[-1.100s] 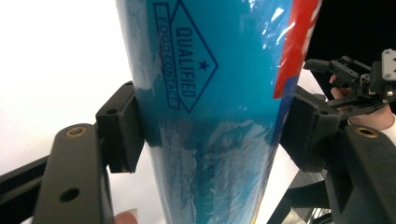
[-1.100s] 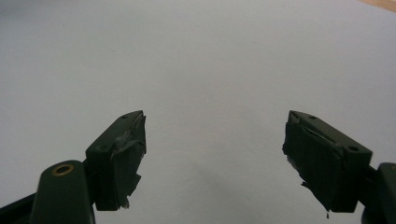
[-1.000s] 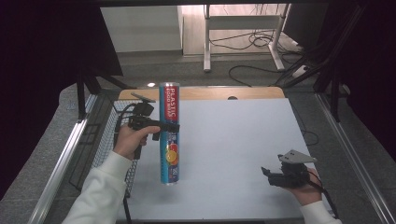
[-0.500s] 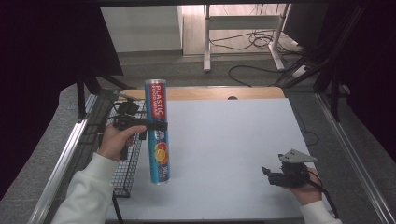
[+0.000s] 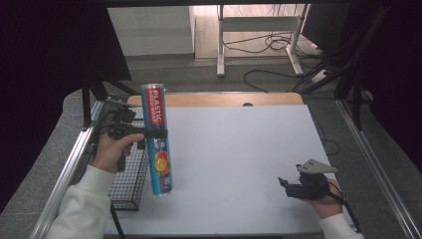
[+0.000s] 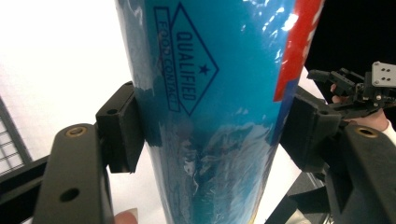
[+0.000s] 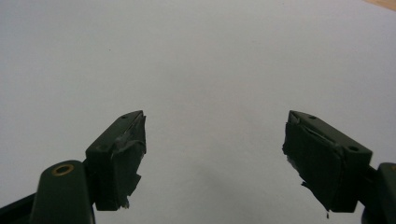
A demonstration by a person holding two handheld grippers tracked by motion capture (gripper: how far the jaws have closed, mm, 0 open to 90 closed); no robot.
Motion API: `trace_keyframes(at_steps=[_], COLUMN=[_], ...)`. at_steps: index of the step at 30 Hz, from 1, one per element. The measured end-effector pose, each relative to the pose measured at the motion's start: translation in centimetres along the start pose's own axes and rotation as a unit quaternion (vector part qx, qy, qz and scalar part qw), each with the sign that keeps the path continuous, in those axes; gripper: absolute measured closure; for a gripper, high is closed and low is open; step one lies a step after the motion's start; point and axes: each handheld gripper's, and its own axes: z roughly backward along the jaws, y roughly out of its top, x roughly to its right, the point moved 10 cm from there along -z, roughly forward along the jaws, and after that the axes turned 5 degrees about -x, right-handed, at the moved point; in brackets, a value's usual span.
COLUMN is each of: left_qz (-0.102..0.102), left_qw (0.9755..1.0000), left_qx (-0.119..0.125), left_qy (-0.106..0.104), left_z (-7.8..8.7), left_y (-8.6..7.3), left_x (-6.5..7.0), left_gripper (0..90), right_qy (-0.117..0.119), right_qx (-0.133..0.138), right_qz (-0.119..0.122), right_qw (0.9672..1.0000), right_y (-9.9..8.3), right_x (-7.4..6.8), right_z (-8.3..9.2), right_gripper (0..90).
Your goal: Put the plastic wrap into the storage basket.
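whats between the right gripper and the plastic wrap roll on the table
Nothing: in the high view only bare white table stretches from the right gripper to the plastic wrap roll, which the left gripper holds upright near the wire basket.

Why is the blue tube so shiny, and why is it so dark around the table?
In the left gripper view, light glints off the blue tube's glossy wrapper, and it looks huge because it is close. In the high view, black curtains darken the sides while the white table glows bright.

Lab-like recording space, white-topped table (image 5: 239,164) in metal rails, black curtains (image 5: 54,45), floor cables (image 5: 268,47)
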Motion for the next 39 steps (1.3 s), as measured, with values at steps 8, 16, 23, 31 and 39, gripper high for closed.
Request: trace_keyframes(at_steps=[8, 16, 23, 31, 39], left_qz=[0.008, 0.011, 0.018, 0.026, 0.042], left_qw=[0.9998, 0.9992, 0.9983, 0.9968, 0.9948], left_qx=[0.013, 0.029, 0.042, 0.055, 0.064], left_qy=[0.013, 0.025, 0.035, 0.052, 0.066], left_z=[1.9, 4.3, 6.3, 8.8, 10.5], left_y=[0.1, 0.3, 0.2, -0.3, -1.2], left_x=[-0.8, -1.4, -2.4, -3.6, -5.2], left_gripper=[32.0, 32.0, 32.0, 32.0, 32.0], right_qy=[-0.001, -0.006, -0.006, -0.006, -0.007], right_qx=[-0.001, -0.004, -0.003, -0.004, -0.006], right_qz=[0.0, -0.007, -0.006, -0.007, -0.006], right_qw=[1.0, 0.9999, 1.0, 0.9999, 0.9999], right_y=[0.0, -0.1, 0.0, 0.0, 0.0], right_x=[0.0, 0.2, 0.2, 0.2, 0.1], right_z=[0.0, 0.0, -0.1, -0.1, -0.2], right_gripper=[21.2, 20.9, 20.9, 20.9, 20.9])
